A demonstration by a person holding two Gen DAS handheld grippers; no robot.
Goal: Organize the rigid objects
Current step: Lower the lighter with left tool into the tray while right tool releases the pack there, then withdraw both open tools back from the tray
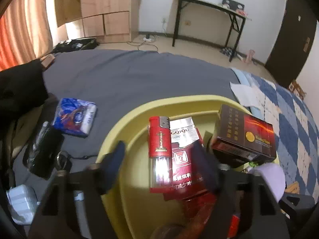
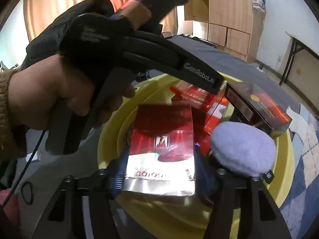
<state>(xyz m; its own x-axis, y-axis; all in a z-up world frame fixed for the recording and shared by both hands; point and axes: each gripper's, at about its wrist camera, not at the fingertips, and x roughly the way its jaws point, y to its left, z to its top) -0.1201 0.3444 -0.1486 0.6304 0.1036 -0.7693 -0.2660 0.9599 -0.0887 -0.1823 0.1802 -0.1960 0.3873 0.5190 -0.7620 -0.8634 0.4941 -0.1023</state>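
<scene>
A yellow basin (image 1: 127, 119) sits on the grey bedsheet and holds cigarette packs. My left gripper (image 1: 159, 159) is open above the basin; a red lighter (image 1: 159, 151) lies between its fingers on an opened red pack (image 1: 183, 159), with gaps on both sides. A dark red box (image 1: 245, 133) leans at the basin's right. My right gripper (image 2: 159, 159) is shut on a red and silver cigarette pack (image 2: 161, 149) over the basin (image 2: 111, 139). A lilac pad (image 2: 243, 149) rests at the right inside the basin. The left gripper's body (image 2: 169, 59) crosses the right wrist view.
On the sheet (image 1: 139, 75) left of the basin lie a blue tissue packet (image 1: 74, 117), a black object (image 1: 43, 151) and keys (image 1: 63, 161). A blue checked blanket (image 1: 289, 123) lies to the right. A desk (image 1: 209, 6) and wardrobe (image 1: 103, 8) stand behind.
</scene>
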